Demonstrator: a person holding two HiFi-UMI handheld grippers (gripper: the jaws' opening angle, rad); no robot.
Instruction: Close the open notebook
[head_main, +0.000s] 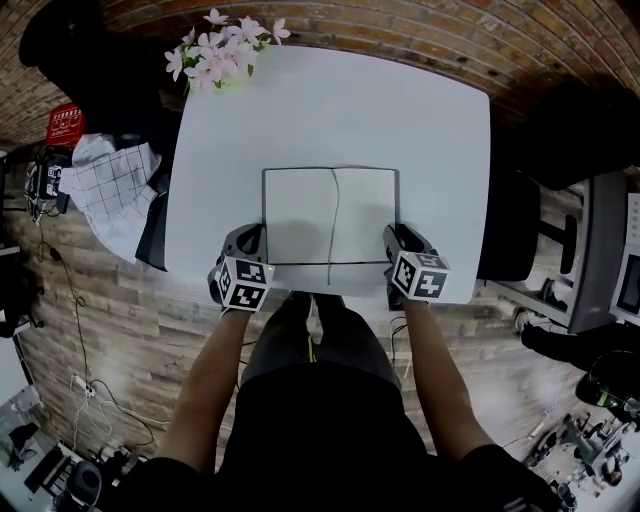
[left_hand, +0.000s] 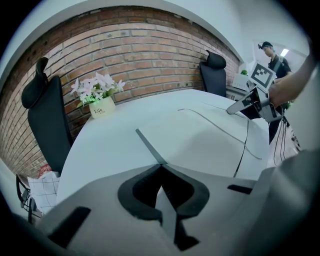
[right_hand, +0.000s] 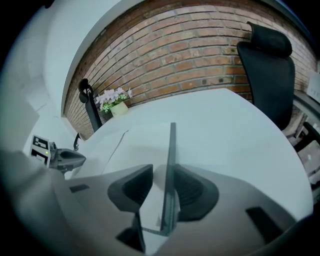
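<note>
The open notebook (head_main: 300, 215) lies flat on the white table (head_main: 330, 110), blank pages up, near the front edge. My left gripper (head_main: 252, 237) sits at its near-left corner. In the left gripper view its fingertips (left_hand: 161, 166) meet where the notebook's dark left edge (left_hand: 147, 145) runs in; whether they pinch the cover is unclear. My right gripper (head_main: 397, 238) is at the near-right corner. In the right gripper view its jaws (right_hand: 162, 167) straddle the dark right edge (right_hand: 172, 150). That edge lies against the right finger, and a gap of page shows beside the left finger.
A pot of pink flowers (head_main: 220, 55) stands at the table's far left corner. Black chairs (head_main: 510, 225) (left_hand: 47, 125) flank the table, with a checked cloth (head_main: 110, 185) on the left. A brick wall (right_hand: 200, 55) is behind. A person (left_hand: 272, 55) stands far off.
</note>
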